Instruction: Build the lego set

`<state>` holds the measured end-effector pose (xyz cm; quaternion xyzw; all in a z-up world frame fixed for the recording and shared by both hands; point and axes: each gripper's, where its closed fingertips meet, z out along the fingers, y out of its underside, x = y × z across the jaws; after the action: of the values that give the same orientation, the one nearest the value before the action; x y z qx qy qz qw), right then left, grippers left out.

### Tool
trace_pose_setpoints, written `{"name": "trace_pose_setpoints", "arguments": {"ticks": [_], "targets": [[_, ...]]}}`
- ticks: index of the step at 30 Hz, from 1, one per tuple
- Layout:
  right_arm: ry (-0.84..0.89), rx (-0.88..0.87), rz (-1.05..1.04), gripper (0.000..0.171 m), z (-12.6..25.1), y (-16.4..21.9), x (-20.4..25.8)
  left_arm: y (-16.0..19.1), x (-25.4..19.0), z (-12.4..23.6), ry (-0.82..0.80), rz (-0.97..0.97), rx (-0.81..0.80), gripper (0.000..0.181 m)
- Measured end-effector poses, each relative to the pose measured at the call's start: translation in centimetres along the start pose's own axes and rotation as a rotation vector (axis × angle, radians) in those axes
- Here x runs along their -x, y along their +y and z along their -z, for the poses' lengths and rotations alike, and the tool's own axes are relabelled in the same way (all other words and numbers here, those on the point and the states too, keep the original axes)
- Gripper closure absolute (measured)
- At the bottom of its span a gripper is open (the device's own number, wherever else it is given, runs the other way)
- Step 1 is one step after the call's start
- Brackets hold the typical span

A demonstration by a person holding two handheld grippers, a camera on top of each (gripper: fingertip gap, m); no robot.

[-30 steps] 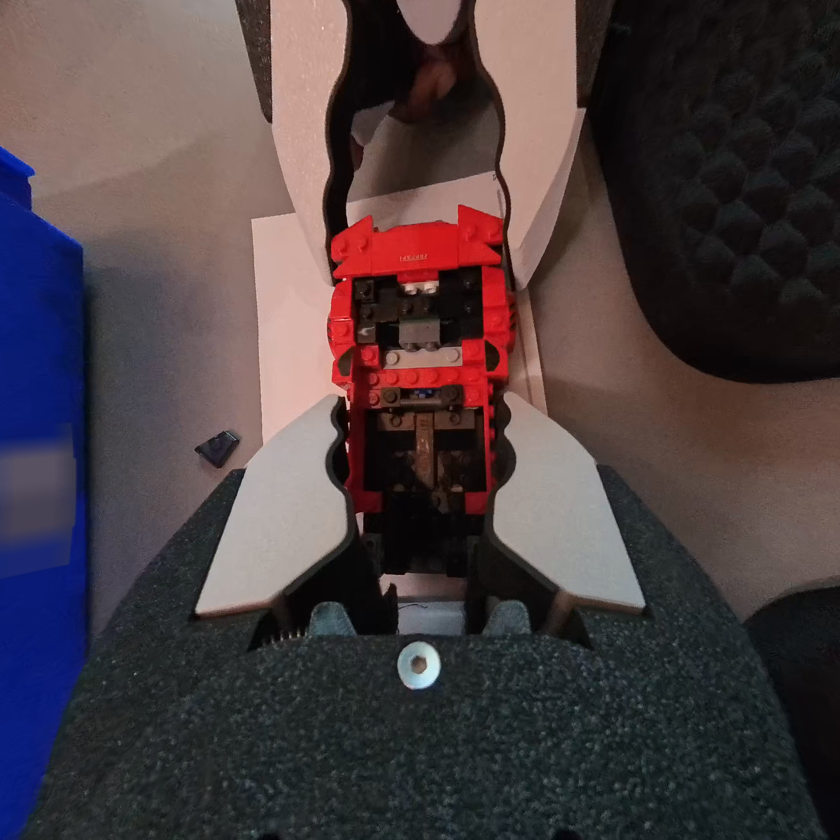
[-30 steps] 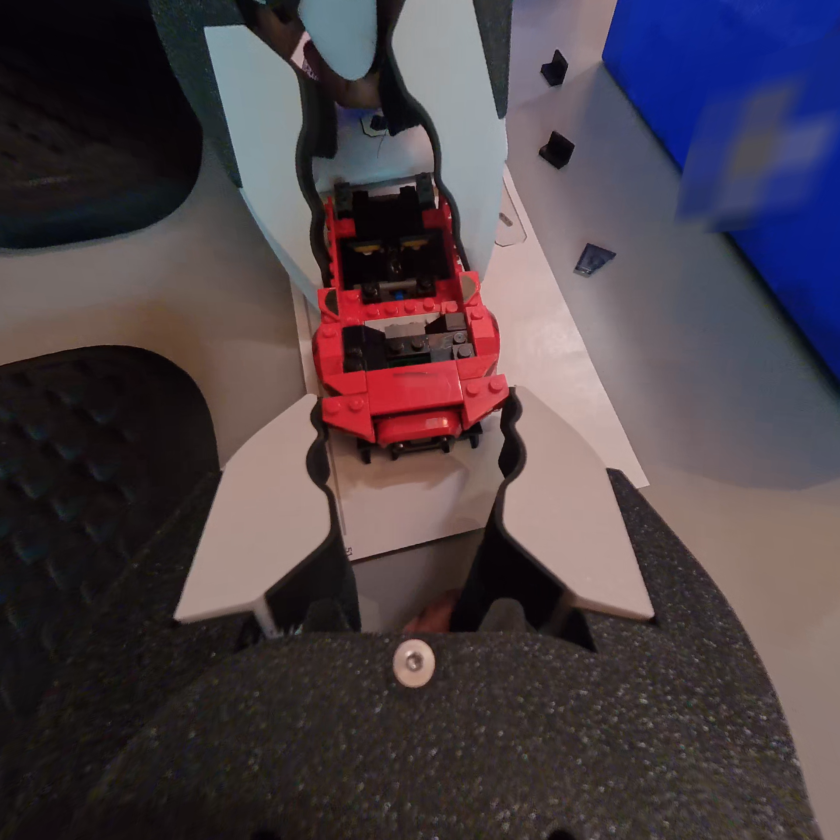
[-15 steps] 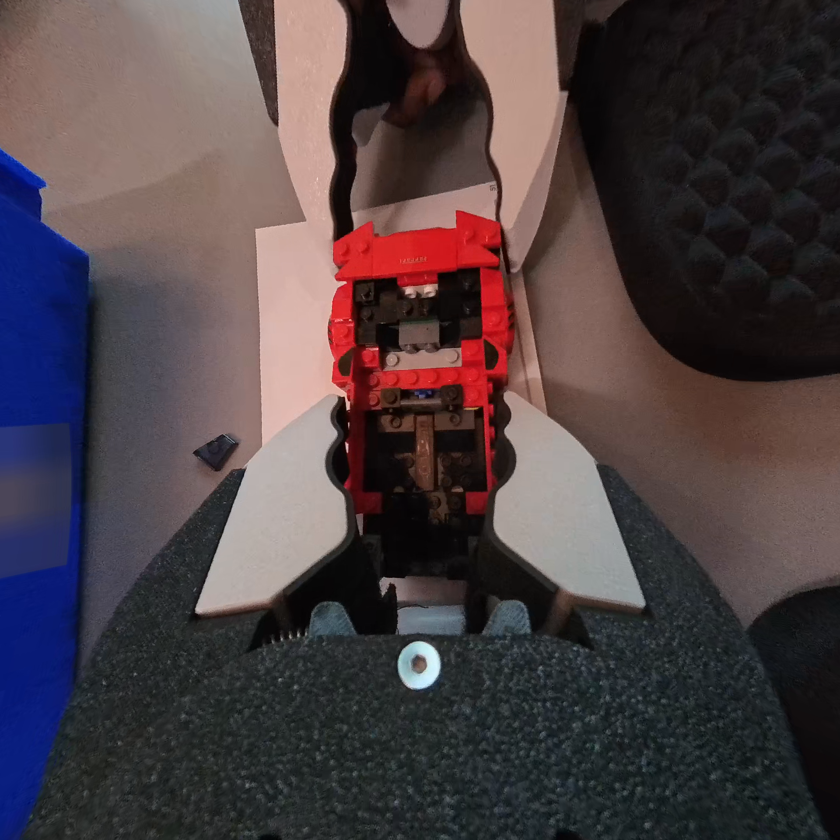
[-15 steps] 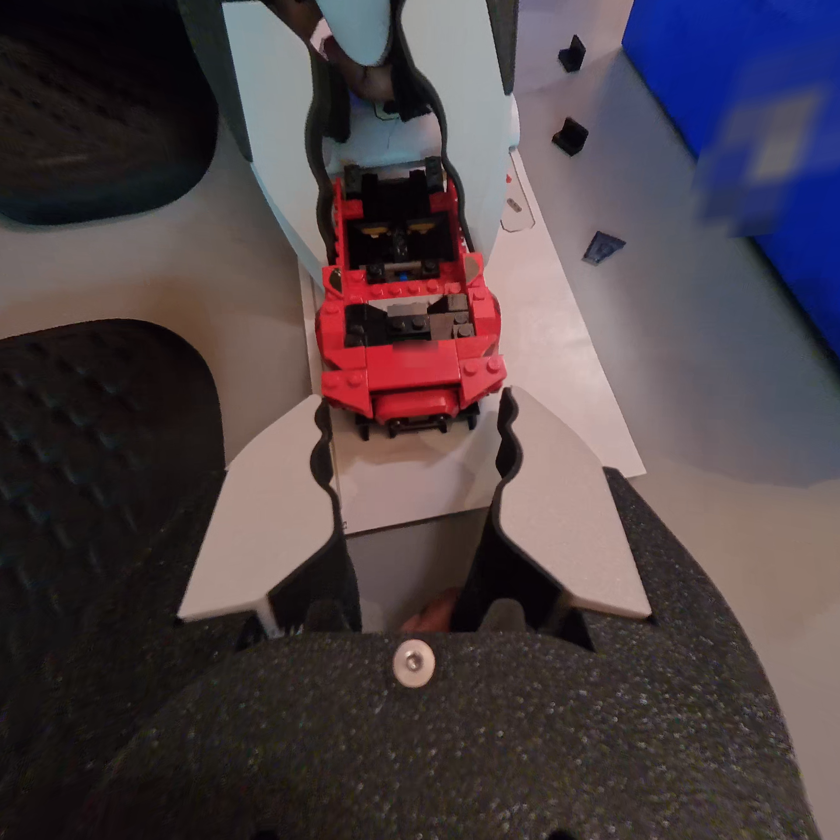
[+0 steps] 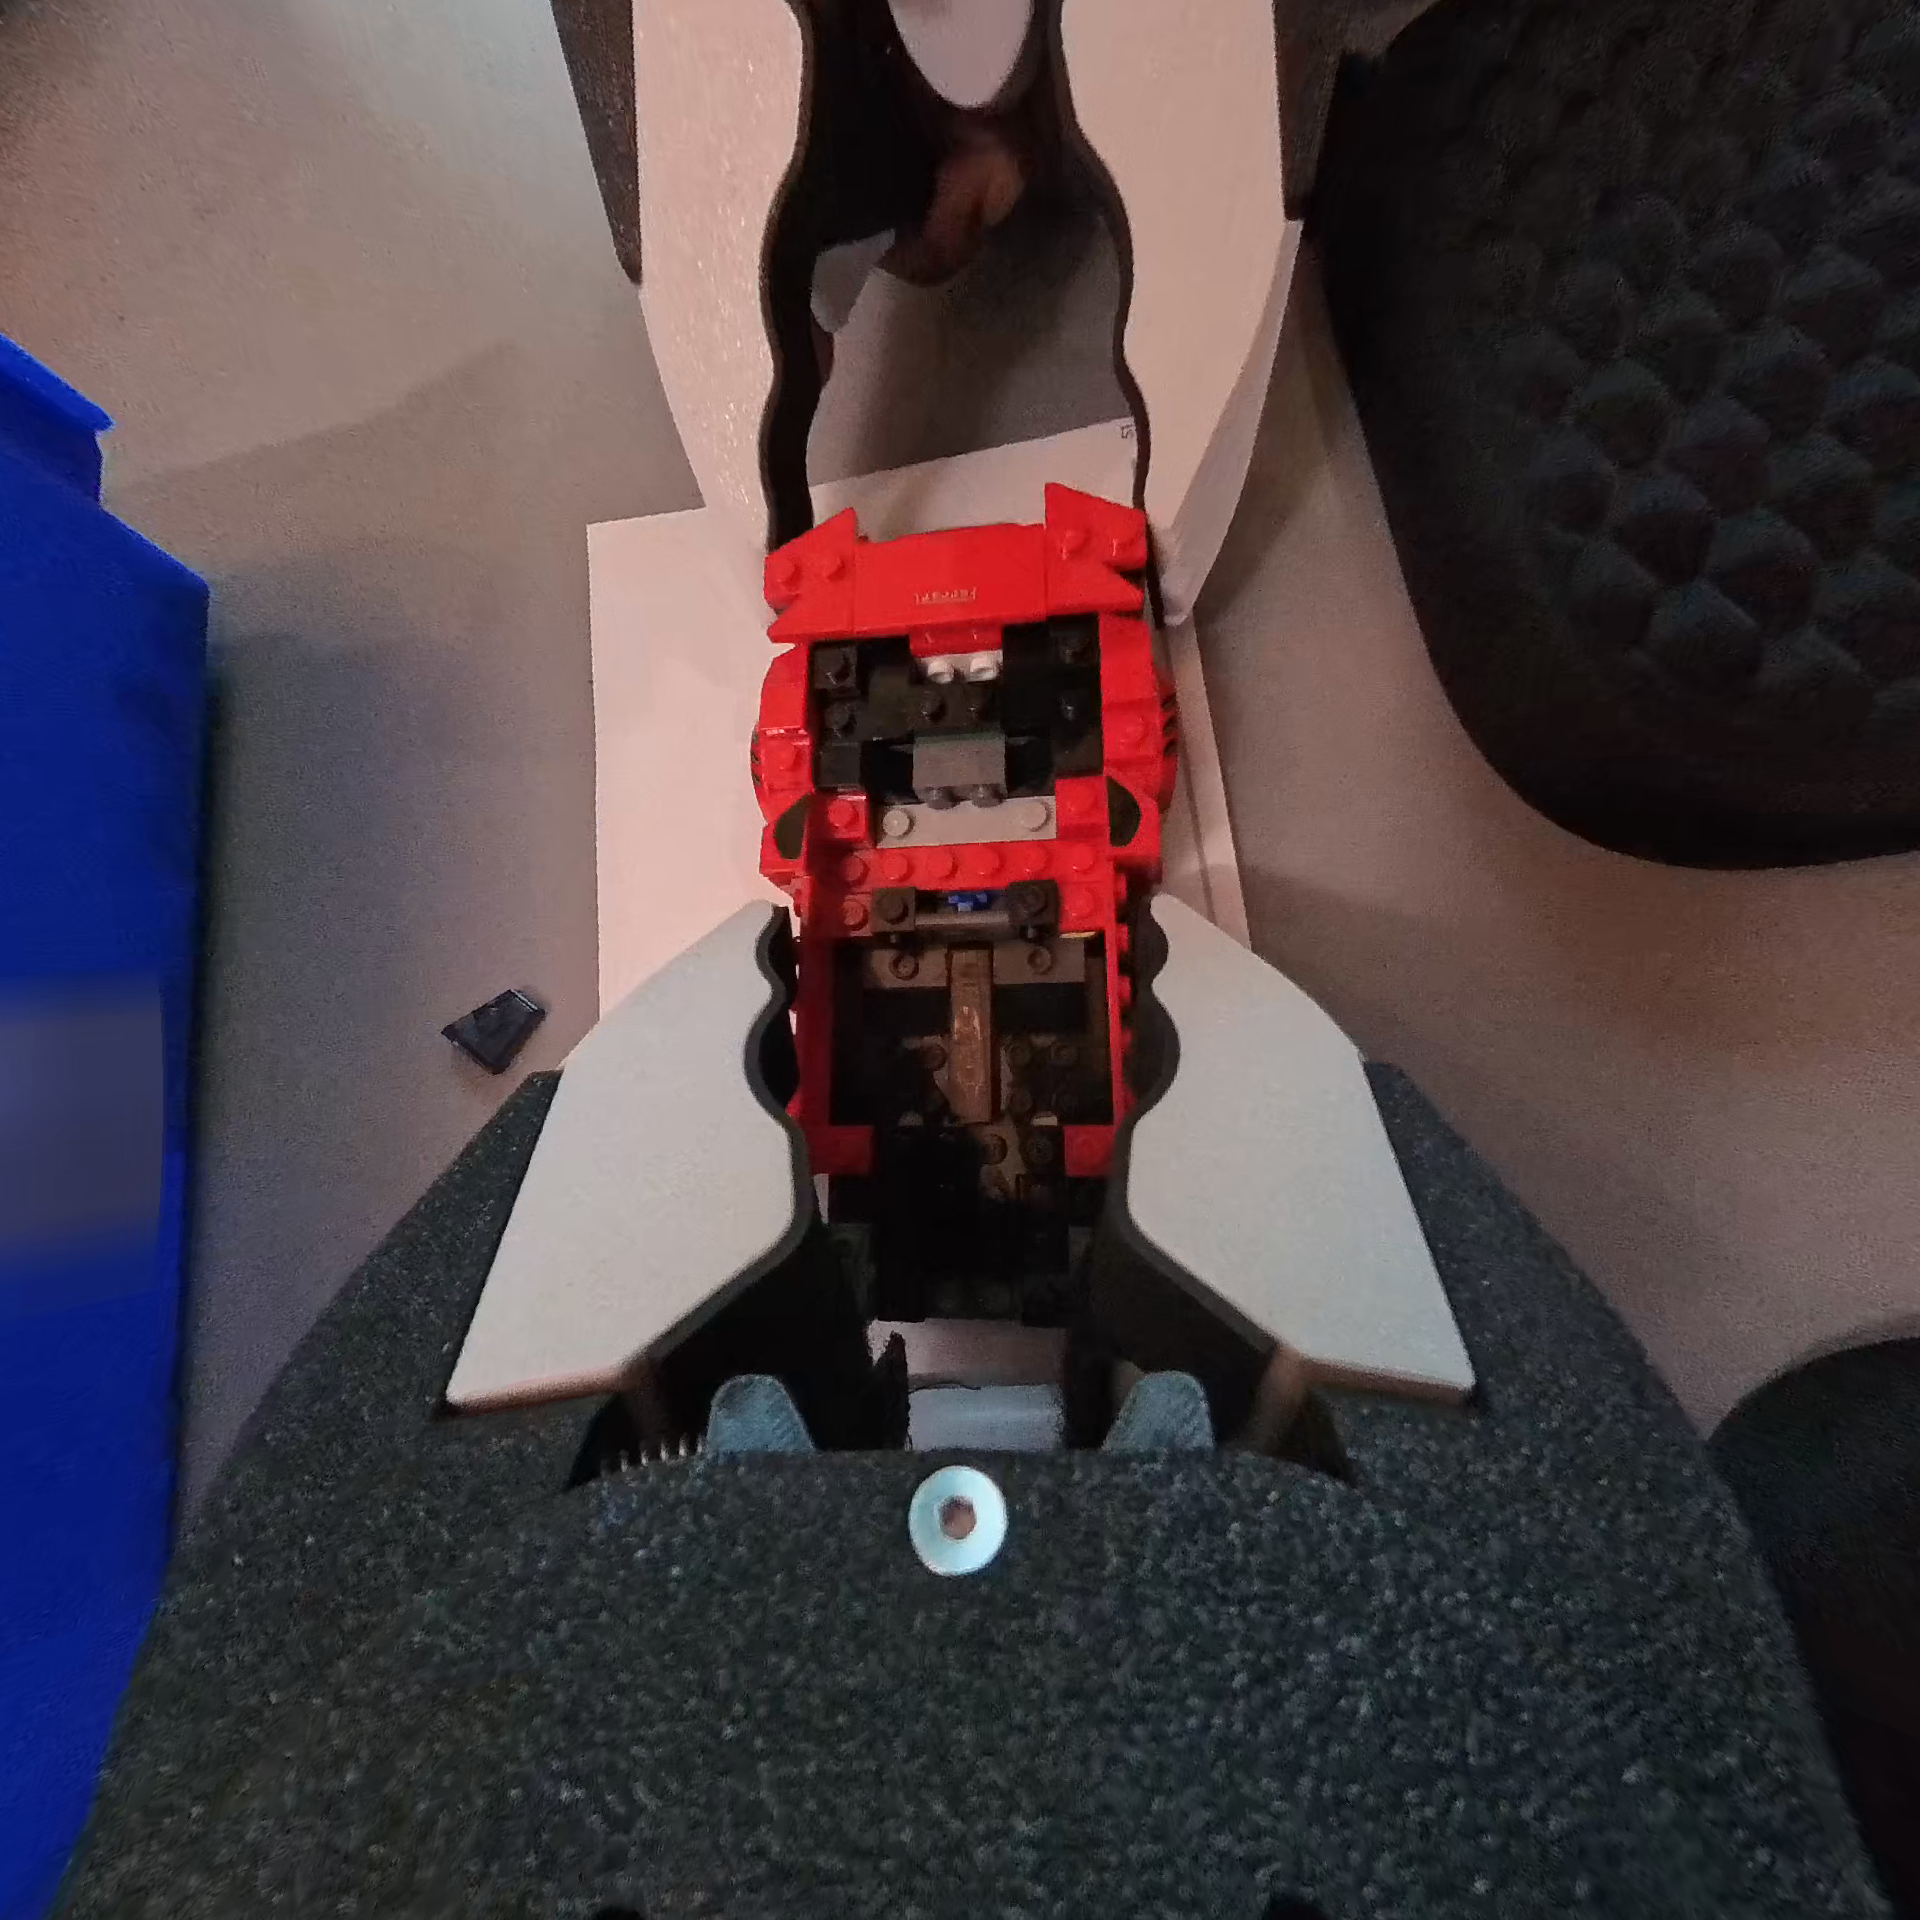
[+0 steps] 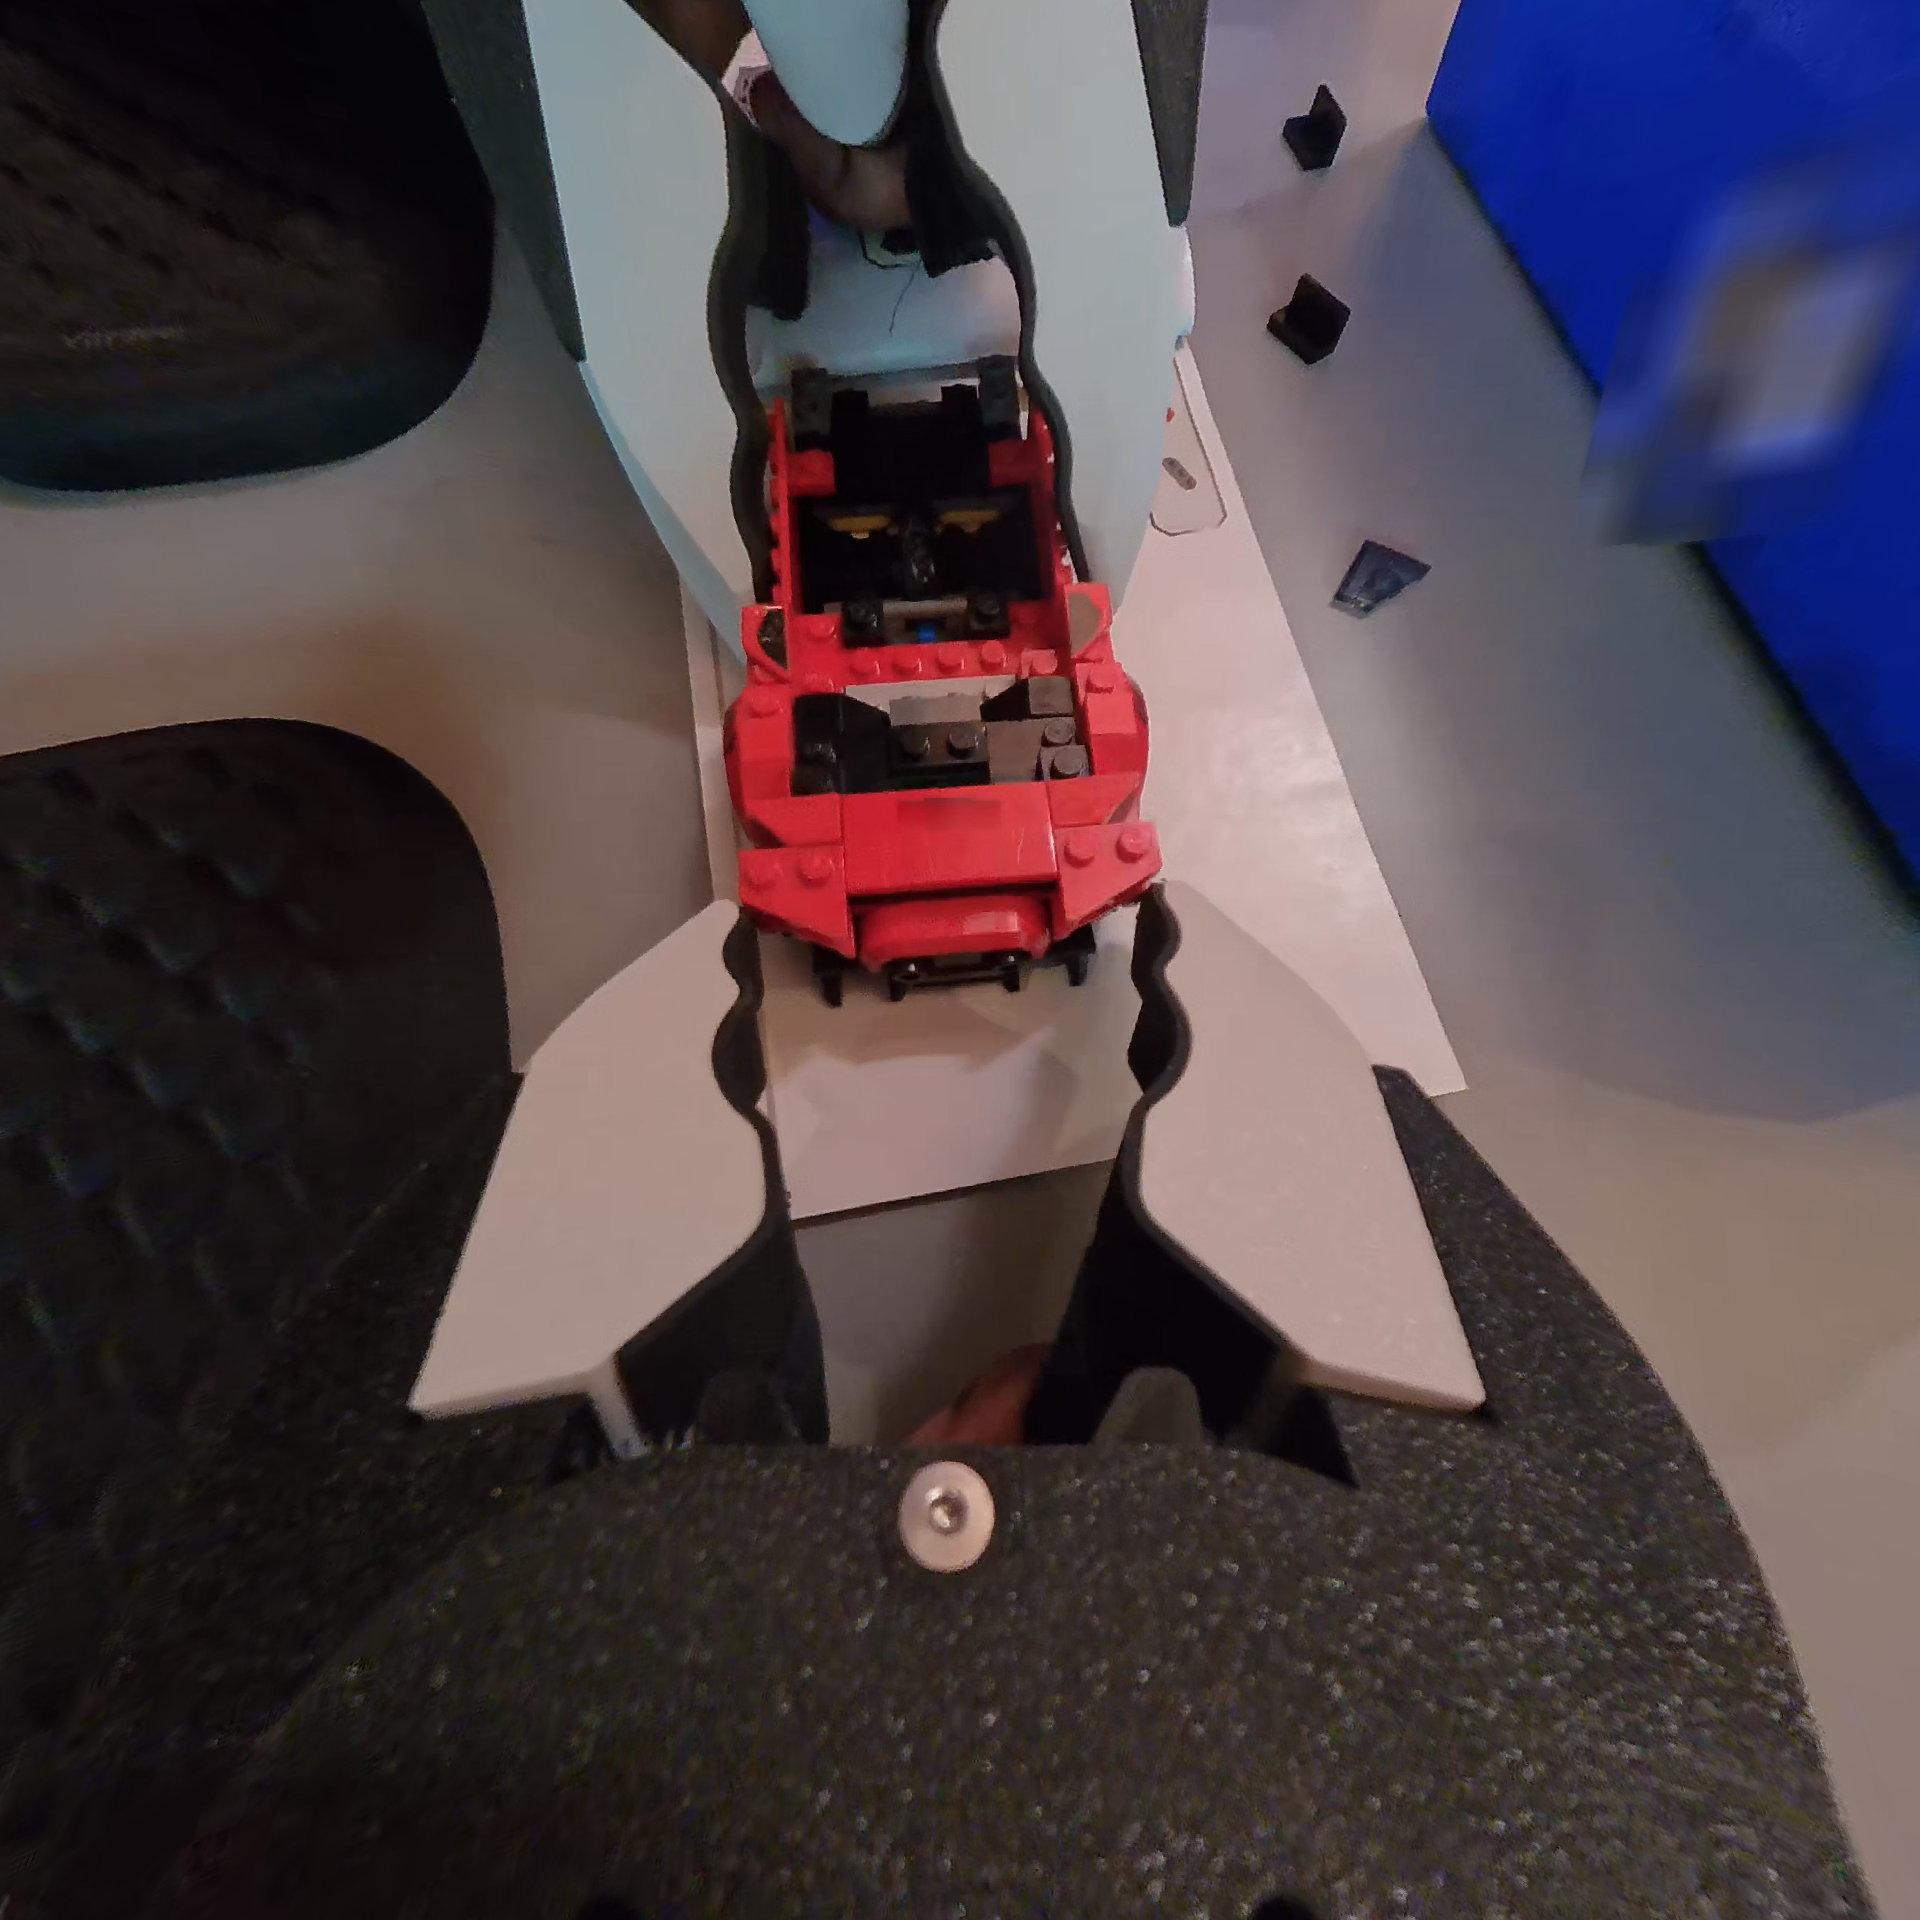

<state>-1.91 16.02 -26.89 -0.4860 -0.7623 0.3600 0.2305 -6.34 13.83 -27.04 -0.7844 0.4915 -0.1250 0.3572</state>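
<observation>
Counter point(image 5: 312, 312) is unchanged, pale and mostly bare; blue bin point(image 6: 1714, 208) sits at its edge and has slid a touch further out of the right wrist view vs 1 s ago, so that camera has shifted a little; black dimpled mats point(image 5: 1662, 416) lie on the other side, same places.

My left gripper point(image 5: 964, 914): no change across the frames; jaws narrowed onto the rear cabin of the red car point(image 5: 956, 582), pads touching both flanks, pinning it on the white sheet point(image 5: 665, 727).

My right gripper point(image 6: 940, 914) is what moved. 1 s ago its tips reached alongside the front wings, nose well between them; now it has backed off a bit, and the tips sit just at the nose corners. Whether they touch, I can't tell; jaws wide, holding nothing. Vs 0.5 s ago, barely any difference.

My reading: the right side is letting go of the car's front, prob. to go fetch the next part, while the left keeps the model anchored. The build looks approx. half done: bonnet bay and cockpit are open, studs bare, no roof or windscreen.

Small stuff has stayed put: two black bracket pieces point(image 6: 1309, 317) near the bin; one dark wedge piece point(image 6: 1377, 577) just off the sheet, the likeliest next pick.
</observation>
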Motion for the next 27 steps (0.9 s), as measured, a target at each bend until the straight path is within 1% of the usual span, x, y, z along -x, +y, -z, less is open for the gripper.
{"name": "trace_pose_setpoints", "arguments": {"ticks": [27], "targets": [[-0.004,-0.010,-0.003,0.102,-0.09,-0.05,-0.01,-0.06,0.08,-0.06,-0.006,-0.004,-0.008,0.120]]}}
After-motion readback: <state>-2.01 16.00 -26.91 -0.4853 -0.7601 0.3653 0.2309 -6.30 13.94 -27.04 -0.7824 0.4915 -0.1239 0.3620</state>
